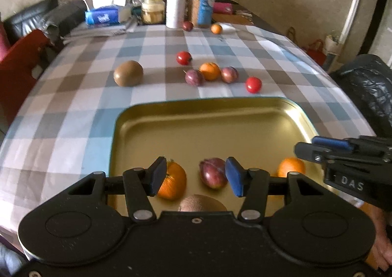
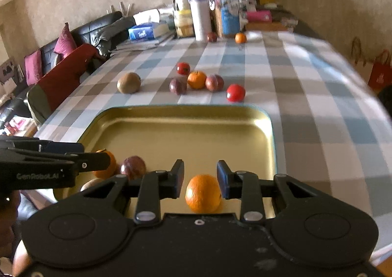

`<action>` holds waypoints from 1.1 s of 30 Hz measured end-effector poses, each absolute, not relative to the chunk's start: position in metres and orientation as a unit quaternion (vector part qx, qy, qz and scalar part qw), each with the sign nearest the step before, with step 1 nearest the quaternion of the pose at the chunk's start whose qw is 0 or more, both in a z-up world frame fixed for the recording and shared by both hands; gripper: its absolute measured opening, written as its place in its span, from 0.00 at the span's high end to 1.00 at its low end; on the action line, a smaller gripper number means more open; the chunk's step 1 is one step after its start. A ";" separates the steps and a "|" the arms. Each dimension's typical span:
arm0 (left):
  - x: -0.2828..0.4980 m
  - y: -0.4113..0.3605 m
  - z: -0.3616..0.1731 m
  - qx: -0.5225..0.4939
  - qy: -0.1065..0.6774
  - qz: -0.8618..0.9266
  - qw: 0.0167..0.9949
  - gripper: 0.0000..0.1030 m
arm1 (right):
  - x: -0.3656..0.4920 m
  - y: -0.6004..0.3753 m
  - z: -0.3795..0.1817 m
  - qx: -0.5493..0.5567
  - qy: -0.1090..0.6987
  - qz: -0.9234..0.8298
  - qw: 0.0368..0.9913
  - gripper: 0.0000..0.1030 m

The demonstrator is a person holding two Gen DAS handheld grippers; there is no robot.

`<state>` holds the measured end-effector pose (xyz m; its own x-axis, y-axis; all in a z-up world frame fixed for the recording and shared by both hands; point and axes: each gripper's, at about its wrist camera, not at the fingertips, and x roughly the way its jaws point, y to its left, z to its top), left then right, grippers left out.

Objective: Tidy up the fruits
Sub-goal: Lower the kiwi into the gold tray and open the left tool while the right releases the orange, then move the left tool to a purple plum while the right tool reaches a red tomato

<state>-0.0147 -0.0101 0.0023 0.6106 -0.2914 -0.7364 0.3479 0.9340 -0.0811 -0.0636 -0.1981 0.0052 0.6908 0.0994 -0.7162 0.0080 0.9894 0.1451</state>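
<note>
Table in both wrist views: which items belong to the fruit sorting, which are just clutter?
Job:
gold tray
oranges in tray
plum in tray
loose kiwi
loose tomatoes
loose orange
loose plums

Clutter:
tissue pack
white bottle
glass jars

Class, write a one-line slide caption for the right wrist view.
Open right gripper above an orange in the gold tray.

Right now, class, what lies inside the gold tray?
Inside the gold tray lie two oranges, a purple passion fruit and a brown kiwi, partly covered by the left gripper. The tray's nearest edge is covered by both grippers.
</note>
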 end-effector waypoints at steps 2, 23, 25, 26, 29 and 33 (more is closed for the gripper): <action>-0.014 -0.011 0.002 0.044 0.392 -0.163 0.904 0.42 | -0.063 -0.195 0.007 0.051 0.381 0.021 0.923 0.68; 0.015 -0.025 0.007 0.077 0.330 -0.111 0.934 0.36 | -0.022 -0.204 0.000 0.088 0.367 -0.026 0.926 0.68; 0.020 -0.023 0.008 0.069 0.330 -0.112 0.935 0.36 | -0.017 -0.205 0.000 0.096 0.366 -0.028 0.925 0.68; 0.022 -0.022 0.008 0.064 0.331 -0.110 0.935 0.36 | -0.015 -0.207 0.000 0.102 0.365 -0.029 0.925 0.68; 0.031 -0.020 0.010 0.049 0.329 -0.107 0.937 0.36 | -0.008 -0.208 0.000 0.109 0.362 -0.032 0.925 0.68; 0.042 -0.018 0.014 0.035 0.313 -0.102 0.944 0.33 | 0.005 -0.209 0.002 0.105 0.349 -0.044 0.930 0.68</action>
<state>0.0421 -0.0176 0.0144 0.7837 -0.1704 -0.5973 0.2146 0.9767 0.0029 0.0046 -0.2088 0.0022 0.7524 -0.0089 -0.6587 0.1550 0.9742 0.1638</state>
